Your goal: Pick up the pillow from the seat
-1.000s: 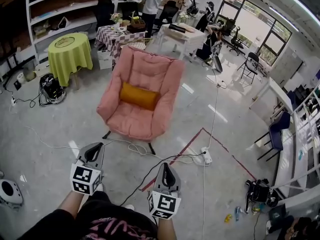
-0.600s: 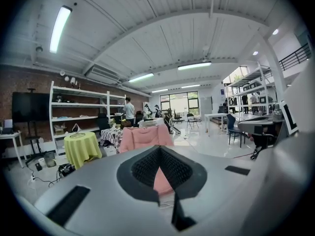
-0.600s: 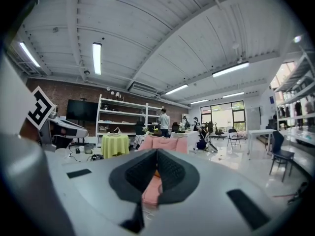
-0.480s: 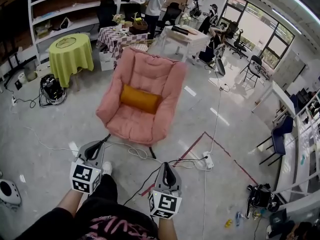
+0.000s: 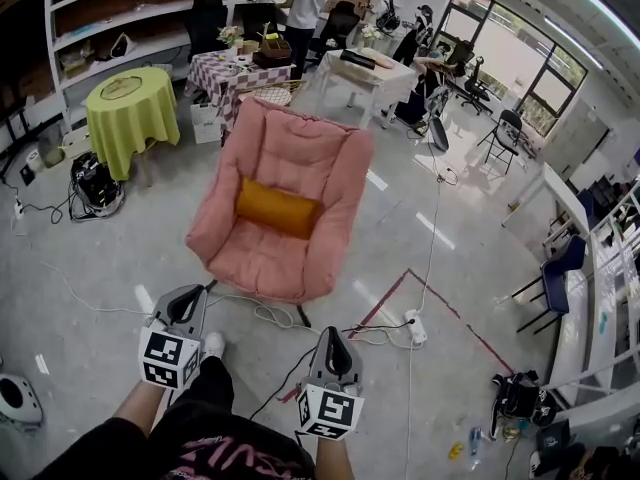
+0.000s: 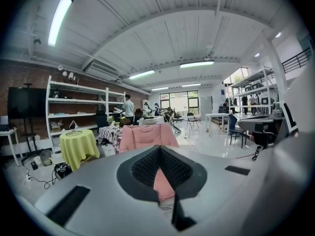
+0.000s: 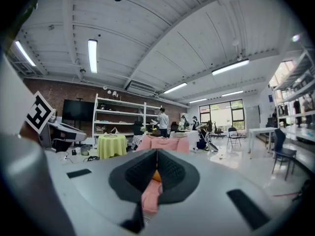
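An orange pillow point(image 5: 276, 208) lies across the seat of a pink padded armchair point(image 5: 280, 258) in the middle of the head view. My left gripper point(image 5: 192, 295) and right gripper point(image 5: 330, 334) are both shut and empty, held low in front of me, a short way before the chair's front edge. In the left gripper view the pink armchair point(image 6: 146, 136) stands ahead beyond the shut jaws. A sliver of the orange pillow point(image 7: 155, 175) shows between the jaws in the right gripper view, with the chair's pink seat point(image 7: 150, 198) below it.
Cables point(image 5: 270, 318) and a white power strip point(image 5: 415, 328) lie on the floor before the chair, beside red tape lines point(image 5: 375, 303). A round table with a yellow-green cloth point(image 5: 132, 108) and shelving point(image 5: 120, 18) stand left. Tables, chairs and people fill the back.
The chair has come nearer and lower in the head view as I step toward it. Both grippers stay shut and keep their places in the frame.
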Motion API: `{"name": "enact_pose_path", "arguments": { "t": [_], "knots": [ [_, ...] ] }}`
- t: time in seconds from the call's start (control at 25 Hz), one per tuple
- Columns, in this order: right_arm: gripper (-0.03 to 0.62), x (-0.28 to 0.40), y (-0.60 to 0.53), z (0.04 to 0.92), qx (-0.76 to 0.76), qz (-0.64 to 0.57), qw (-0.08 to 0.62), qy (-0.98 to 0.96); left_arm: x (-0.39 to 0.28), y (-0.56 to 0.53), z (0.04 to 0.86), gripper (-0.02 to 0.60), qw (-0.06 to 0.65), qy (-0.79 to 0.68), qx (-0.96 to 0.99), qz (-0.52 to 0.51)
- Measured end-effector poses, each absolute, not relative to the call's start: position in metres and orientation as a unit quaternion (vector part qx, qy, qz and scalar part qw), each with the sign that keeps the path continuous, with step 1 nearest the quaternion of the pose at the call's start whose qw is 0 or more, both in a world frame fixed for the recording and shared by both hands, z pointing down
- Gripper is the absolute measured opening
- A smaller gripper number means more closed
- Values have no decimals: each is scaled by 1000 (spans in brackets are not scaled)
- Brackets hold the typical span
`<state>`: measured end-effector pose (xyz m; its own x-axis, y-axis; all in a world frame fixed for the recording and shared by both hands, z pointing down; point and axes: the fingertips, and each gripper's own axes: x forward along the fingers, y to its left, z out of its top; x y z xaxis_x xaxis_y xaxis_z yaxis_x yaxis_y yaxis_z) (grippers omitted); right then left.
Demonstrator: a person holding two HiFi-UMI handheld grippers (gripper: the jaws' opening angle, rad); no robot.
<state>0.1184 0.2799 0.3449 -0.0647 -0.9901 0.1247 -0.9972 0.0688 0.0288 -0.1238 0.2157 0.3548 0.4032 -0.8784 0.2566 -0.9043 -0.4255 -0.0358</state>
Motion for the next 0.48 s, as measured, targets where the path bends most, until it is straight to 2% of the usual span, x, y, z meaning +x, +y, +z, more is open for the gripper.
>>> {"name": "enact_pose_path", "arguments": {
  "t": [0.48],
  "knots": [
    [20,102,210,361,681,46,72,-728,-138,148,382,8,86,-530,834,130]
  ]
}}
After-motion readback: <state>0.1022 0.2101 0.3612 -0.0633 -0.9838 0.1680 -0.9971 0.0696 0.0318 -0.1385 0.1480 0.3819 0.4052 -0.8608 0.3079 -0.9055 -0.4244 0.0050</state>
